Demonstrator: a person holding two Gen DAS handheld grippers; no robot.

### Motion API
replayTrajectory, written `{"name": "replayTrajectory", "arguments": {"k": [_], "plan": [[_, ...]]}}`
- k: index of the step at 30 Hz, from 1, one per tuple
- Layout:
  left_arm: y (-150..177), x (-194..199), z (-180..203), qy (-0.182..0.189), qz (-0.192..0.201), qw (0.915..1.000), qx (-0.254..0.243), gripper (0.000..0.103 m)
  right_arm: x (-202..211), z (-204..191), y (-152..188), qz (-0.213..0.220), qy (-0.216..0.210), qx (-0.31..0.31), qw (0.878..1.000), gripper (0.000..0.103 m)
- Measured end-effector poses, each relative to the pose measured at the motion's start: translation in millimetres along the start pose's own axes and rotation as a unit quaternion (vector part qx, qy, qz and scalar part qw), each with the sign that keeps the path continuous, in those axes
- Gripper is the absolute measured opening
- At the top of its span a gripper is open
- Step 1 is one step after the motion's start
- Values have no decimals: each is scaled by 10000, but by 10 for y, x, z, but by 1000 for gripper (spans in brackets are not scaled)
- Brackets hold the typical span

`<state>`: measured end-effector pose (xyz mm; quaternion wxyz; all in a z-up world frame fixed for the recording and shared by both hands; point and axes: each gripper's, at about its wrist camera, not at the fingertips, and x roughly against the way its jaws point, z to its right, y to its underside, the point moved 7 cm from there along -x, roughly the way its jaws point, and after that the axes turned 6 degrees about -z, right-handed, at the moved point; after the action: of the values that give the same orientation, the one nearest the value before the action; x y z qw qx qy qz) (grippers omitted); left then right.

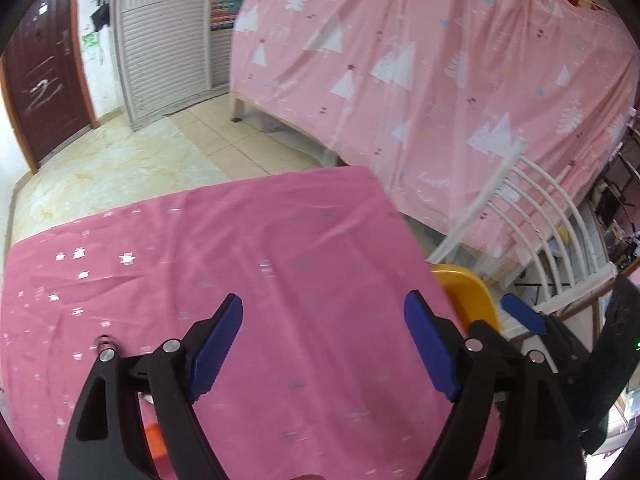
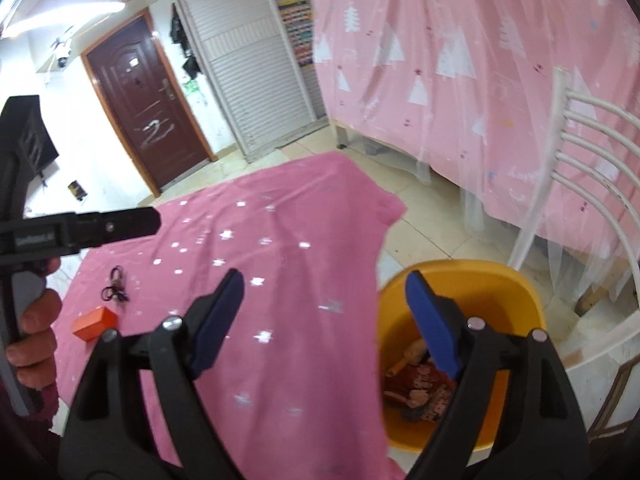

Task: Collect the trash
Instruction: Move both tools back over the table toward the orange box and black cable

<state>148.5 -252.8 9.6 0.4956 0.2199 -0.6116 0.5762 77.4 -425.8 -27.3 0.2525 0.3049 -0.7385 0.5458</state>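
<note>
Two wide-open grippers are hovering over a pink cloth (image 2: 280, 280): left gripper (image 1: 322, 344), right gripper (image 2: 324, 320), both empty.

Remaining trash is lying near left: an orange box (image 2: 95, 322), seemingly light and rigid, best pinched across flat sides; limp black cord (image 2: 115, 290); bin (image 2: 460, 280) right.

bare pink cloth (image 2: 304, 280), chair (image 2: 592, 184) beside bin (image 2: 516, 280)

Pink cloth (image 2: 280, 280) matt, creased; yellow bin (image 2: 516, 292) glossy plastic; lower-left orange box (image 2: 94, 322) matt; floor tiles (image 1: 120, 168) glossy.
</note>
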Motion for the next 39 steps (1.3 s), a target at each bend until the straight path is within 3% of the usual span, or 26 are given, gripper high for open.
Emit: {"name": "replayTrajectory", "arguments": {"k": [8,21,26,39], "plan": [[93,308,-720,-258,153,9991,294,80,-169,-580,-102,-143,-276,468,9984,79],[556,581,-1424,-312,138,9985,430,80,-444,-1463,-138,-432,-553,1246,9897,79],[739,599,-1565,-291,108,9988,371,80,-505,-1677,-124,-525,-625,1380,9871,79],[1069,459,-1533,225,-31,9984,-525,80,-714,-2217,-30,-888,-895,1797,9756,79]]}}
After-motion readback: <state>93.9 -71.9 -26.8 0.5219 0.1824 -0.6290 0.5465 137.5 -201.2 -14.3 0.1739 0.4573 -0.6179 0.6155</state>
